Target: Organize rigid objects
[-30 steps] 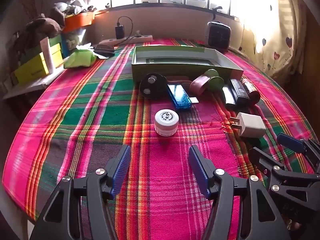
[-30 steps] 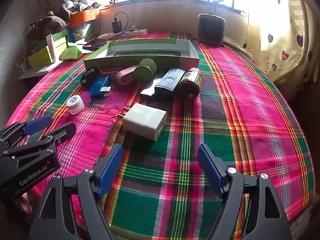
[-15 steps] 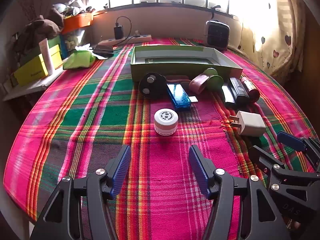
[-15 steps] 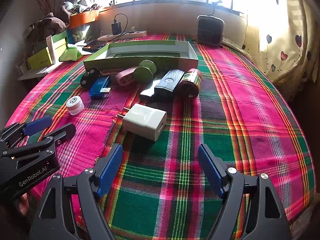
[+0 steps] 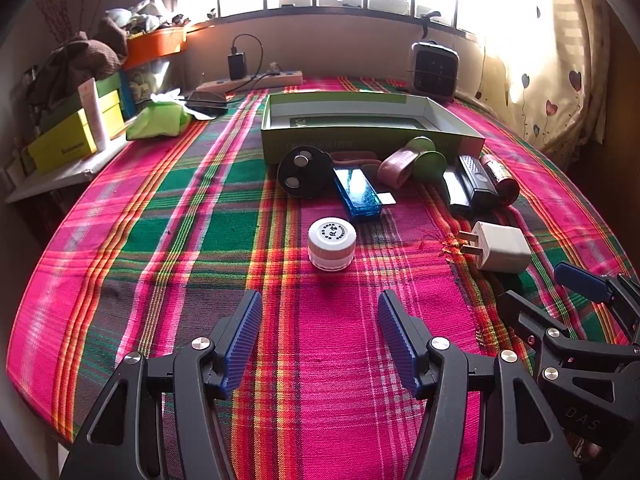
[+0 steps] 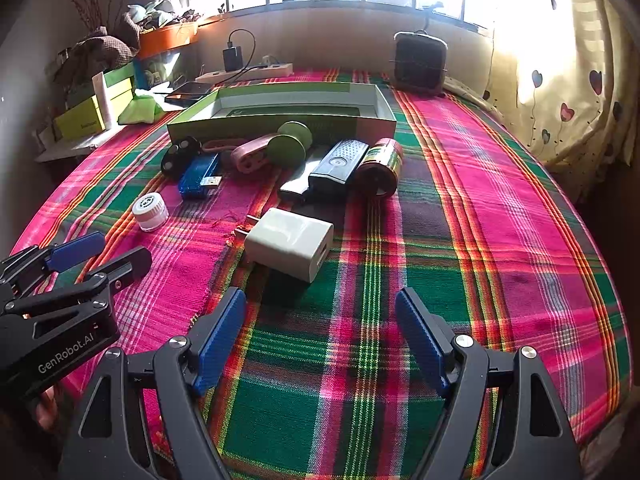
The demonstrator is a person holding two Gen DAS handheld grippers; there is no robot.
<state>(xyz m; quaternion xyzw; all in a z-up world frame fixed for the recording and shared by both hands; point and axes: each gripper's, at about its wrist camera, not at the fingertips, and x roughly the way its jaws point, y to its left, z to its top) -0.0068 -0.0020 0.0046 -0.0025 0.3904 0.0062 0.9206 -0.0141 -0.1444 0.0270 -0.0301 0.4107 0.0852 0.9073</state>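
Left wrist view: the left gripper (image 5: 320, 334) is hovering at lower centre with its jaws spread wide, gripping nothing and touching nothing. One white jar (image 5: 331, 243) is standing just above it at centre frame. One blue USB stick (image 5: 357, 193), one black disc (image 5: 305, 173) and one green box (image 5: 372, 130) are lying beyond.

Right wrist view: the right gripper (image 6: 320, 334) is hovering at lower centre, jaws wide apart and empty. One white charger (image 6: 289, 243) is sitting just above it. One battery (image 6: 379, 167), two black devices (image 6: 338, 164) and one green spool (image 6: 289, 144) are lying before the box at upper centre.
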